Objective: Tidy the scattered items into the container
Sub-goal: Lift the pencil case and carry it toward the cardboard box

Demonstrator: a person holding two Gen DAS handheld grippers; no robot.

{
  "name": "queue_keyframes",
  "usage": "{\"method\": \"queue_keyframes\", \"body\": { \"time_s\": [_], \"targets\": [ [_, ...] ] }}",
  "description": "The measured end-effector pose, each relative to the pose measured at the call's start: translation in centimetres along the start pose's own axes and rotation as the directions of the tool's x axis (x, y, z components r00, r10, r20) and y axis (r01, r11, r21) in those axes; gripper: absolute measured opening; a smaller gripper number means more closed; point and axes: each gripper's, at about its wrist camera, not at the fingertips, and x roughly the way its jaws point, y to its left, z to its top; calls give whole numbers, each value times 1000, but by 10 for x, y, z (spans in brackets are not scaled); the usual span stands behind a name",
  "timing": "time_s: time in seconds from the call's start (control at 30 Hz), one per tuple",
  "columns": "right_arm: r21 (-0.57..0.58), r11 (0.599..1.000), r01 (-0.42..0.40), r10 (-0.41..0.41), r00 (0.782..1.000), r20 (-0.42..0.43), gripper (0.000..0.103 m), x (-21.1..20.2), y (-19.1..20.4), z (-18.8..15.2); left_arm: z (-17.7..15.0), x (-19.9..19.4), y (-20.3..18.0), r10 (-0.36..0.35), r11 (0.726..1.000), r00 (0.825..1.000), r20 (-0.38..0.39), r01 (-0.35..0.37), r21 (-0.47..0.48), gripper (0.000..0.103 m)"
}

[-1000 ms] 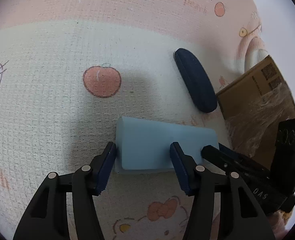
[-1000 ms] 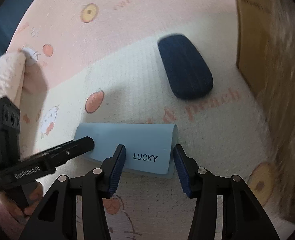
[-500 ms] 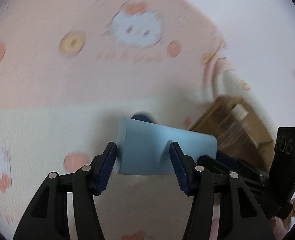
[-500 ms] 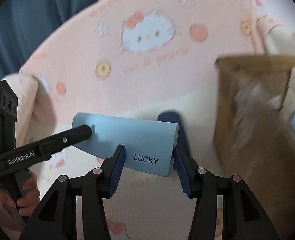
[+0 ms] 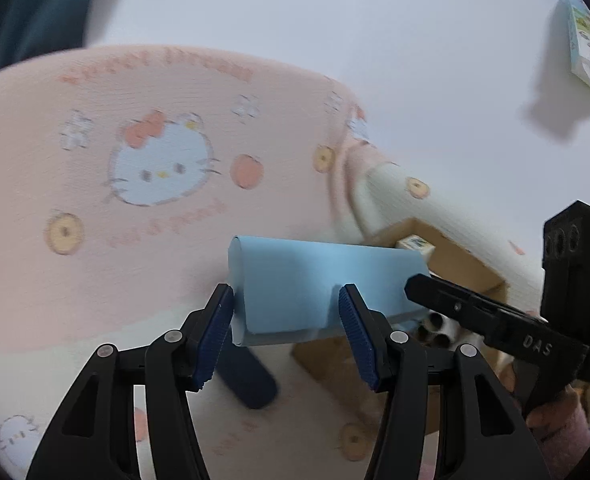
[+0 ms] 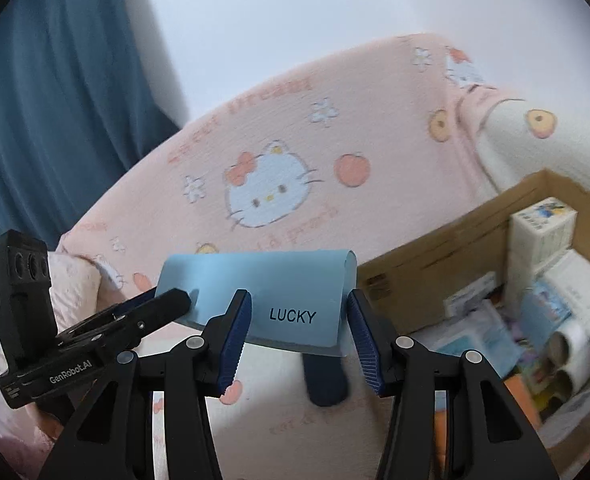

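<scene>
A pink blanket (image 6: 295, 148) with cat faces and peaches spreads behind and under both pairs of fingers. To the right of the right gripper's fingers stands an open cardboard box (image 6: 447, 240), holding small cartons and paper rolls (image 6: 575, 344); in the left wrist view this box (image 5: 459, 268) shows behind the held thing. A light blue case (image 6: 291, 300) marked LUCKY is lifted off the blanket. The right gripper (image 6: 299, 332) clamps its right part between the blue pads, and the left gripper (image 5: 285, 330) clamps its left part (image 5: 319, 284) the same way. Below the fingers, on the blanket, lies a dark blue oval case (image 6: 325, 380), partly hidden by the light blue one.
</scene>
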Motion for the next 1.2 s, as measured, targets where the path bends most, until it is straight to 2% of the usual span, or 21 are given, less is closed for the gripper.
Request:
{"method": "queue_keyframes", "body": {
  "time_s": [0.1,0.27,0.37,0.53,0.67,0.87,1.0,1.07,1.17,1.2],
  "targets": [
    [21,999,27,-27,999,-25,48,-7,-21,7,4,14,-19,-53,998,998,-30,53,14,59],
    [72,995,75,-66,991,-120,48,-10,-62,15,11,45,-56,-71,994,994,-79,78,83,59],
    [93,988,120,-103,981,-163,48,-12,-84,16,18,66,-73,-106,989,986,-129,119,93,59],
    [140,975,171,-137,965,-225,48,-16,-117,16,20,105,-89,-161,981,954,-255,182,64,59],
    [149,967,207,-160,947,-278,48,-11,-135,27,16,122,-104,-146,977,936,-320,187,102,59],
    [158,960,232,-162,917,-365,48,8,-154,34,6,144,-107,-146,970,894,-424,214,117,59],
    [172,957,233,-148,904,-401,48,15,-158,32,4,155,-104,-127,972,879,-459,203,120,59],
    [173,951,254,-161,892,-423,48,15,-155,28,5,164,-102,-130,970,865,-484,212,118,59],
    [189,945,267,-155,874,-461,48,12,-152,21,8,178,-100,-134,965,831,-540,233,119,59],
    [186,945,269,-148,859,-491,48,12,-149,17,8,182,-101,-129,963,821,-557,238,129,59]
  ]
}}
